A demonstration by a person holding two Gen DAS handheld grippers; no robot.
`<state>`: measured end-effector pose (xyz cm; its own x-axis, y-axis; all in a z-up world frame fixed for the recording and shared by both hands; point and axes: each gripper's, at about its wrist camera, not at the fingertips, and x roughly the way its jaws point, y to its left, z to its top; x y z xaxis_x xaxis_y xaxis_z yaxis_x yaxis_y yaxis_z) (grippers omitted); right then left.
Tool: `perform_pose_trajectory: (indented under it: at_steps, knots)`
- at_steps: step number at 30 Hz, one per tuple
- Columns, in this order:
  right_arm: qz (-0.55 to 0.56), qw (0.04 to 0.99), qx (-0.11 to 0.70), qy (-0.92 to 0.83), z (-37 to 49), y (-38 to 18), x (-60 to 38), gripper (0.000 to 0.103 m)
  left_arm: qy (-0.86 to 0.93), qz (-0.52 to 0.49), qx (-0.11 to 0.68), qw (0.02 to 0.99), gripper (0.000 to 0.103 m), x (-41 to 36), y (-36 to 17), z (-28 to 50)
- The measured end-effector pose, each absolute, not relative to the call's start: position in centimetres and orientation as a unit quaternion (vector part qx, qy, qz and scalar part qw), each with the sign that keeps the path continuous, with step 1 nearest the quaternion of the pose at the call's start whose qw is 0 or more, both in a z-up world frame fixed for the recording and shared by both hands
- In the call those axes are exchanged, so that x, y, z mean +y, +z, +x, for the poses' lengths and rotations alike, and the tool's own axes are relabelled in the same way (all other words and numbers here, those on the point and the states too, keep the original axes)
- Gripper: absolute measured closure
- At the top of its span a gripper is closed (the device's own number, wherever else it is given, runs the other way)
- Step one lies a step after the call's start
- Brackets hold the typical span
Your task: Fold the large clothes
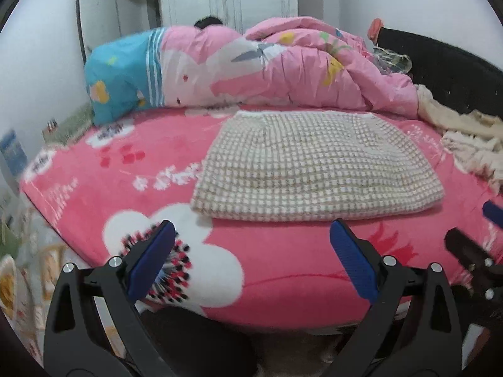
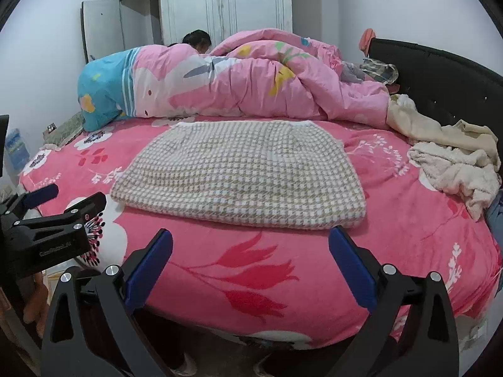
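The checked garment (image 2: pixel 239 176) looked a nubbly knit; the bedspread (image 2: pixel 393 220) a plush fleece; the headboard (image 2: pixel 440 81) matt.

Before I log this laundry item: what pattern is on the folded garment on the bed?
The folded garment has a small beige-and-white houndstooth check, clearest in the right wrist view.

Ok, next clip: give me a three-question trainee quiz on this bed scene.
1. True or false: the checked garment lies folded flat on the pink floral blanket.
2. What does each gripper hold? A) the garment B) a quilt C) nothing
3. Name the pale heap to the garment's right, near the black headboard.

Key: 1 true. 2 C: left gripper and right gripper are open and empty. 3 cream blanket.
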<state>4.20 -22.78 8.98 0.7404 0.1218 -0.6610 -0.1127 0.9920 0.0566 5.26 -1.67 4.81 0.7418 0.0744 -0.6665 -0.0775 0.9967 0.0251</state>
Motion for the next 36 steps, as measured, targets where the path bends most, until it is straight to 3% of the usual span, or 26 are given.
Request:
perform_pose_trajectory:
  at_steps: [9,36]
  knots:
    - [-0.001,0.921,0.385,0.055,4.6,7.6,-21.9,0.006,0.032,-0.038,0.410,0.911,0.008,-0.9,2.1,6.6]
    - [0.001,0.911,0.409,0.046,5.7,6.6,-22.4,0.006,0.026,-0.037,0.422,0.905,0.008,-1.4,1.1,7.1]
